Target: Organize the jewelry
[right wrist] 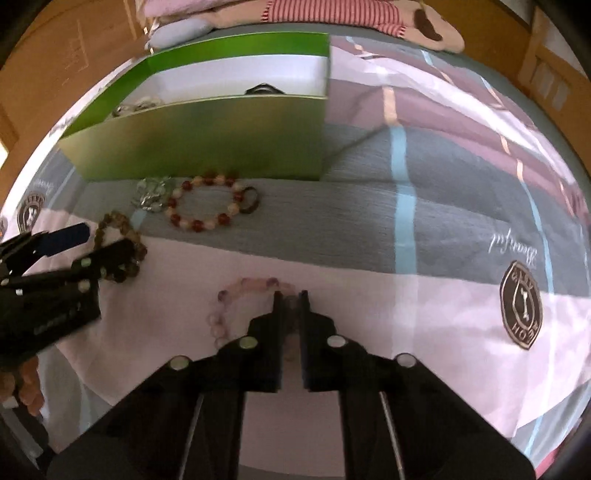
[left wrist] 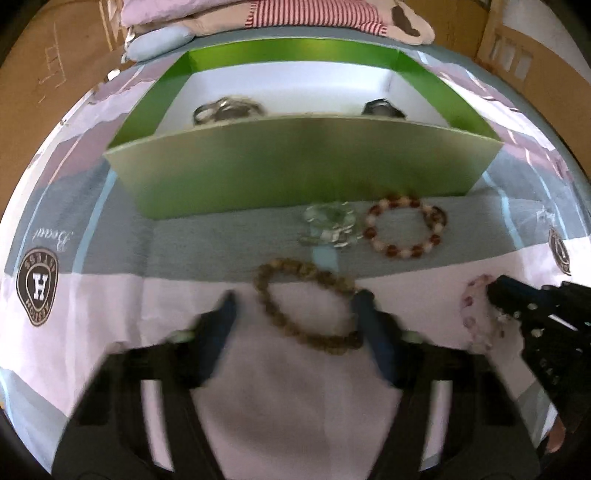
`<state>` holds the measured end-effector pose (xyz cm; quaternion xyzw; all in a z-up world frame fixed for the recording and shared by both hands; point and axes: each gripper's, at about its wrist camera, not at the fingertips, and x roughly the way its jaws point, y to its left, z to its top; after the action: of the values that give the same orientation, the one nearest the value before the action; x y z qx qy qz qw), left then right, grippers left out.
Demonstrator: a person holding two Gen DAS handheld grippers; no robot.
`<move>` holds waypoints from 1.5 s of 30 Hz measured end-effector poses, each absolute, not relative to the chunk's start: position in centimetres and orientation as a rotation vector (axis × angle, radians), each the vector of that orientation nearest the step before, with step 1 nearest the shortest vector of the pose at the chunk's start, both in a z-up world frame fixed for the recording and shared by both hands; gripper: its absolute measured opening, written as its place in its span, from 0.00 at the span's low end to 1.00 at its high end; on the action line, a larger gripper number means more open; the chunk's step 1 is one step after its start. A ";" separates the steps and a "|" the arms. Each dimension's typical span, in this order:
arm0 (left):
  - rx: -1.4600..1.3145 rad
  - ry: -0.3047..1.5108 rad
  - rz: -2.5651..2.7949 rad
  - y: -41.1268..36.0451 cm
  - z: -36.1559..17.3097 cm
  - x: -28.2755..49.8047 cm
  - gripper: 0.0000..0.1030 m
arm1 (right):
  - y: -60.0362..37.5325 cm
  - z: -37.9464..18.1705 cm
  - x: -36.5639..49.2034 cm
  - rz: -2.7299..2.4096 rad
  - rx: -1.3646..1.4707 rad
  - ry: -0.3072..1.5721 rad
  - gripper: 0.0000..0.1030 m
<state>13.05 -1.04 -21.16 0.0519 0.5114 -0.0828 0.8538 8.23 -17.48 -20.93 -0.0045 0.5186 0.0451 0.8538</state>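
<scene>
A brown wooden bead bracelet (left wrist: 306, 306) lies on the bedsheet between the fingers of my open left gripper (left wrist: 297, 295). My right gripper (right wrist: 290, 295) is shut on a pale pink bead bracelet (right wrist: 236, 299), which also shows in the left wrist view (left wrist: 476, 314). A red-and-white bead bracelet (left wrist: 404, 227) and a clear silvery piece (left wrist: 328, 223) lie in front of the green box (left wrist: 295, 170). A dark ring (right wrist: 249, 199) touches the red-and-white bracelet (right wrist: 205, 203). Two dark jewelry pieces (left wrist: 229, 109) lie inside the box.
The bedsheet (right wrist: 443, 229) has grey, pink and white bands with round logos (left wrist: 37, 288). Folded clothes and a pillow (left wrist: 258, 18) lie behind the box. Wooden bed boards (right wrist: 546, 74) rise at the sides.
</scene>
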 end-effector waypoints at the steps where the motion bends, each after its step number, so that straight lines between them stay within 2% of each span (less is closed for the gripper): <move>1: 0.104 1.071 -0.175 -0.6 -21.2 12.9 0.34 | -17.3 -20.7 8.0 0.109 -0.006 1.086 0.07; 2: 0.086 1.064 -0.181 -0.1 -21.0 12.7 0.21 | -17.2 -20.5 7.8 0.116 -0.005 1.080 0.07; 4: 0.065 1.073 -0.167 1.1 -20.7 12.2 0.10 | -17.1 -19.6 7.1 0.131 0.008 1.060 0.07; 14: 0.044 1.007 -0.144 3.5 -16.8 9.5 0.09 | -18.1 -14.1 4.6 0.150 0.081 0.956 0.07; 15: 0.049 1.004 -0.144 3.4 -16.8 9.5 0.10 | -18.3 -14.2 4.6 0.142 0.082 0.958 0.07; 17: 0.055 1.017 -0.133 3.3 -17.3 9.8 0.27 | -18.7 -14.8 4.8 0.134 0.076 0.984 0.07; 20: 0.060 1.040 -0.122 3.2 -18.5 10.0 0.39 | -18.9 -15.8 4.5 0.140 0.064 1.024 0.08; 22: 0.063 1.054 -0.119 3.2 -19.0 10.1 0.43 | -18.8 -16.7 4.1 0.151 0.045 1.048 0.22; 23: 0.065 1.057 -0.115 3.4 -19.1 10.1 0.46 | -18.9 -17.1 3.9 0.157 0.040 1.063 0.42; 24: 0.068 1.060 -0.110 3.4 -19.2 10.1 0.48 | -18.9 -17.6 3.8 0.157 0.039 1.073 0.47; 25: 0.073 1.061 -0.104 3.3 -19.3 10.3 0.52 | -18.9 -18.0 3.7 0.153 0.041 1.080 0.47; 38: 0.104 1.093 -0.114 2.5 -20.4 11.7 0.52 | -22.2 -20.3 4.8 -0.006 0.061 1.129 0.46; 43: 0.119 1.084 -0.112 2.1 -21.0 12.1 0.50 | -21.5 -21.4 5.2 -0.015 0.013 1.143 0.32; 45: 0.126 1.077 -0.133 1.8 -21.1 12.0 0.40 | -21.0 -21.2 5.1 0.002 0.007 1.134 0.07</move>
<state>11.97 1.84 -21.14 0.0598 0.5120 -0.0631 0.8546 5.11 -20.96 -21.17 0.0034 0.5372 0.0008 0.8435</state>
